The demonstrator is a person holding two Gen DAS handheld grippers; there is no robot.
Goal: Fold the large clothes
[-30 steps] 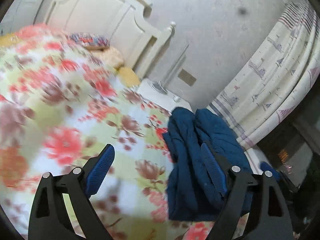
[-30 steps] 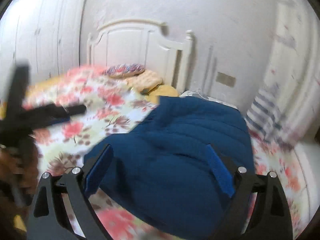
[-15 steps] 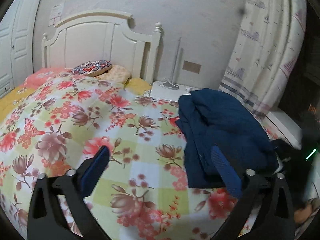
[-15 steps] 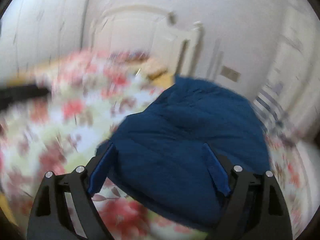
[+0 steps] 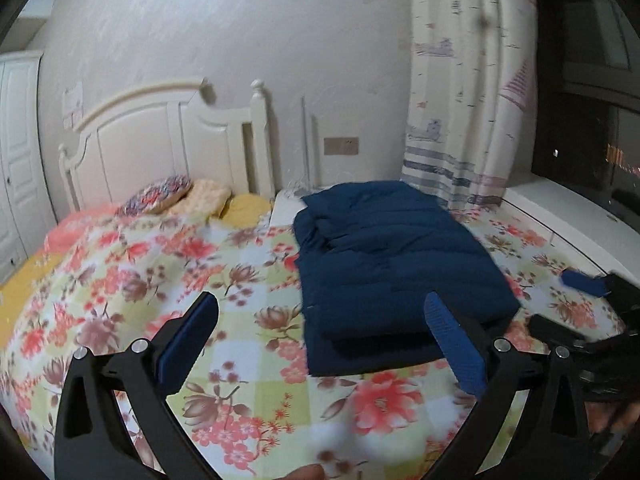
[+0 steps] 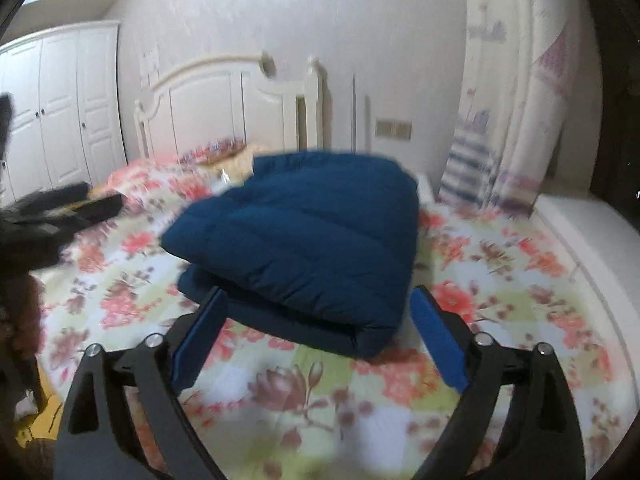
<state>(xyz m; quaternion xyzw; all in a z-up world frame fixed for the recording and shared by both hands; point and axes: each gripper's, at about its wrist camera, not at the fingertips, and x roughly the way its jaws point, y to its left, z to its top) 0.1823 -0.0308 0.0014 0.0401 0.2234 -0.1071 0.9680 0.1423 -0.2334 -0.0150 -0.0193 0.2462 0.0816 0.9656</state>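
Lying folded into a thick, tidy rectangle, the blue padded coat (image 6: 304,240) sits on the bed (image 6: 520,264) near the headboard (image 5: 168,136); folding looks done. Left claw (image 5: 320,340) spread empty; right claw (image 6: 320,328) opening, empty.

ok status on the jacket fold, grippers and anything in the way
Left gripper open, empty. Right gripper opening, fingers clear of cloth. Blue jacket lies folded on the floral bedspread. Nothing in the way.
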